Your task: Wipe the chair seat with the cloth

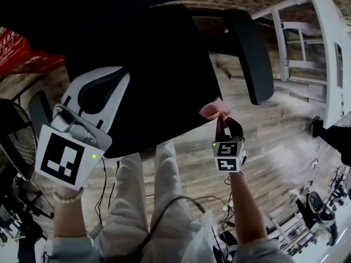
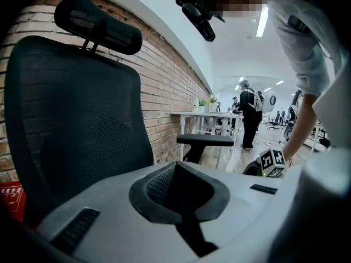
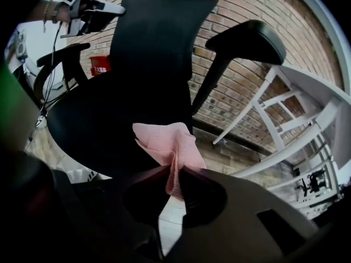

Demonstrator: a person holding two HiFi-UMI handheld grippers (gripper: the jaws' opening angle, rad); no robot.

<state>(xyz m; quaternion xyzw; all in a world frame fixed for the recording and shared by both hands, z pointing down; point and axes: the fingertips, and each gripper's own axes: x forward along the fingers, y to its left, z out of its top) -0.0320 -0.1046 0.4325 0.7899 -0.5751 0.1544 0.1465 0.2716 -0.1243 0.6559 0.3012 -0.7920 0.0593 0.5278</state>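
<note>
The black office chair's seat (image 1: pixel 159 75) fills the middle of the head view, with its right armrest (image 1: pixel 249 53) beside it. A pink cloth (image 1: pixel 215 109) rests at the seat's front right edge, pinched in my right gripper (image 1: pixel 221 119). In the right gripper view the cloth (image 3: pixel 164 138) sticks up from the shut jaws (image 3: pixel 174 171), just before the seat (image 3: pixel 98 119). My left gripper (image 1: pixel 118 76), white, hovers over the seat's left side, shut and holding nothing. Its own view looks past the closed tips (image 2: pixel 175 164) at the mesh backrest (image 2: pixel 71 108) and headrest (image 2: pixel 98 23).
White desk frames (image 1: pixel 329 53) stand to the right, along a brick wall (image 3: pixel 258 86). A red crate (image 1: pixel 16 48) and another chair (image 1: pixel 11 136) are at the left. Cables lie on the wood floor by my legs (image 1: pixel 142 201). People (image 2: pixel 249 111) stand far off.
</note>
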